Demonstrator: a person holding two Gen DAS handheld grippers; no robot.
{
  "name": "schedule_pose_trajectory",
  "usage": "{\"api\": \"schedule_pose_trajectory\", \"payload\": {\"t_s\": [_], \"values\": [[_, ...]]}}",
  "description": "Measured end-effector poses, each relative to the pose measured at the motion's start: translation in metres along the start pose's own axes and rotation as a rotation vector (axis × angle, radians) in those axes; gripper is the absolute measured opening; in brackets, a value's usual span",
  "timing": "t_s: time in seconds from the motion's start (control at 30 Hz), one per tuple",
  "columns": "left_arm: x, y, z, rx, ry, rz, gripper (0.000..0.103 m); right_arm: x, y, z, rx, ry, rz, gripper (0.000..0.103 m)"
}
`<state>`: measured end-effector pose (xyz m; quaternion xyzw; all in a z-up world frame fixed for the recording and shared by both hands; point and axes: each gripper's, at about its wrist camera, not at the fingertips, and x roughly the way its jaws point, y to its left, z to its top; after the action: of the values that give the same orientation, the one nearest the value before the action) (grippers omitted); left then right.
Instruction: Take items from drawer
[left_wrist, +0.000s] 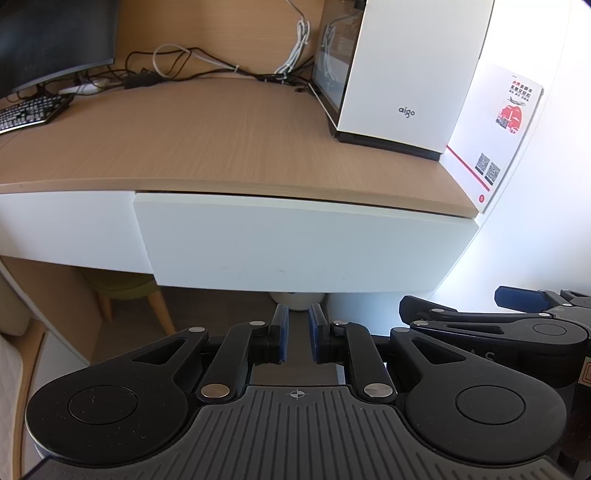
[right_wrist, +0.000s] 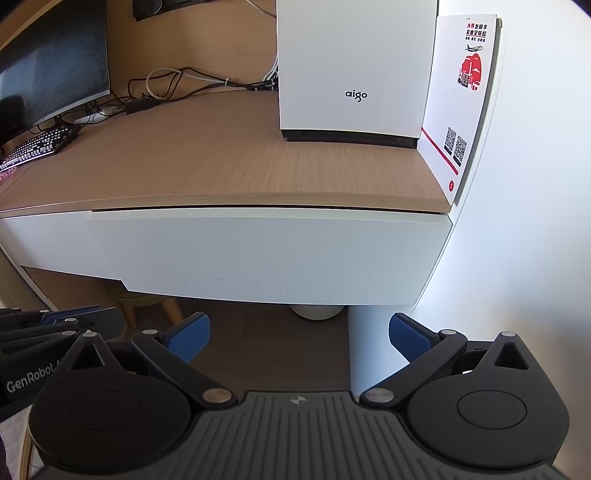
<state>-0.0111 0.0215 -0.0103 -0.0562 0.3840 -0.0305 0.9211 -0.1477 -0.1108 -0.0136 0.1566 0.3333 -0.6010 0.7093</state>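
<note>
The white drawer front (left_wrist: 295, 243) (right_wrist: 258, 254) sits shut under the wooden desk top (left_wrist: 207, 140) (right_wrist: 221, 162); nothing of its inside shows. My left gripper (left_wrist: 298, 314) hovers in front of and below the drawer's lower edge, its blue pads almost together with a narrow gap and nothing between them. My right gripper (right_wrist: 299, 325) hangs below the drawer too, wide open and empty. It appears at the right edge of the left wrist view (left_wrist: 517, 314). The left gripper shows at the left edge of the right wrist view (right_wrist: 55, 321).
A white computer case (left_wrist: 406, 74) (right_wrist: 354, 66) and a red-printed card (left_wrist: 498, 133) (right_wrist: 461, 96) stand at the desk's right end by the wall. A monitor (right_wrist: 51, 62), keyboard (left_wrist: 29, 110) and cables (left_wrist: 184, 62) lie at left. A stool (left_wrist: 125, 291) stands under the desk.
</note>
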Motion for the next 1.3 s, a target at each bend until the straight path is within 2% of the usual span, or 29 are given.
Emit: {"api": "schedule_pose_trajectory", "payload": {"t_s": [0.93, 1.07, 1.23, 1.3], "values": [[0.004, -0.007, -0.003, 0.000, 0.018, -0.009, 0.014, 0.002, -0.001, 0.000, 0.034, 0.026, -0.019, 0.103], [0.004, 0.004, -0.004, -0.011, 0.031, -0.027, 0.014, 0.001, -0.001, -0.003, 0.046, 0.034, -0.020, 0.103], [0.007, 0.028, -0.002, -0.082, 0.014, -0.043, 0.015, -0.003, -0.003, -0.002, 0.078, 0.020, -0.003, 0.103], [0.008, 0.042, 0.001, -0.116, 0.012, -0.075, 0.015, -0.004, -0.004, -0.001, 0.081, 0.019, -0.007, 0.103]]}}
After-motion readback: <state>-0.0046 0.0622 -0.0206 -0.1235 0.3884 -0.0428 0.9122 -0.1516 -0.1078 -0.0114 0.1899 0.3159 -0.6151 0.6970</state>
